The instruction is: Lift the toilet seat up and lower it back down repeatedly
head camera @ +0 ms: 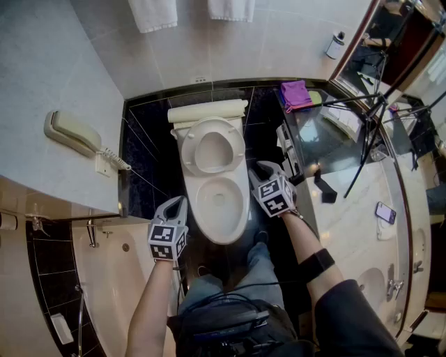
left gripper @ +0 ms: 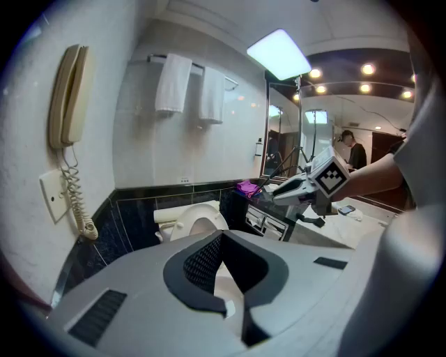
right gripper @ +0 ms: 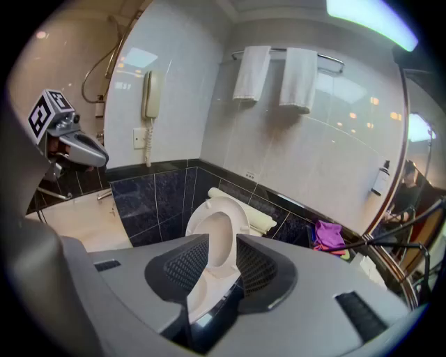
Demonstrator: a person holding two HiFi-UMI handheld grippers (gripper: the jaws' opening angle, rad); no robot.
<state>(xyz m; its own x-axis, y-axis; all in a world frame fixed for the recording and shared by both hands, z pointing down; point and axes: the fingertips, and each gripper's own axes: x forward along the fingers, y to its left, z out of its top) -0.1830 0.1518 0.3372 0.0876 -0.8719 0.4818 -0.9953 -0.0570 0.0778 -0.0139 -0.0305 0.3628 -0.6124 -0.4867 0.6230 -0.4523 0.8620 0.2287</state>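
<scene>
The white toilet seat (head camera: 212, 146) stands raised, leaning back against the tank (head camera: 208, 110), and the bowl (head camera: 221, 202) lies uncovered. The left gripper view shows the seat (left gripper: 195, 222) upright, and so does the right gripper view (right gripper: 217, 223). My left gripper (head camera: 177, 203) hangs left of the bowl's front, its tips (left gripper: 221, 237) together and holding nothing. My right gripper (head camera: 263, 168) hovers off the bowl's right side. Its jaws (right gripper: 223, 240) stand apart with only the seat and the bowl's rim showing through the gap. Neither gripper touches the toilet.
A wall phone (head camera: 73, 132) hangs on the left, with a bathtub (head camera: 115, 279) below it. Towels (head camera: 153, 14) hang above the tank. On the right is a vanity counter (head camera: 362, 202) with a purple cloth (head camera: 296, 94), a mobile phone (head camera: 385, 212) and a tripod (head camera: 369, 132).
</scene>
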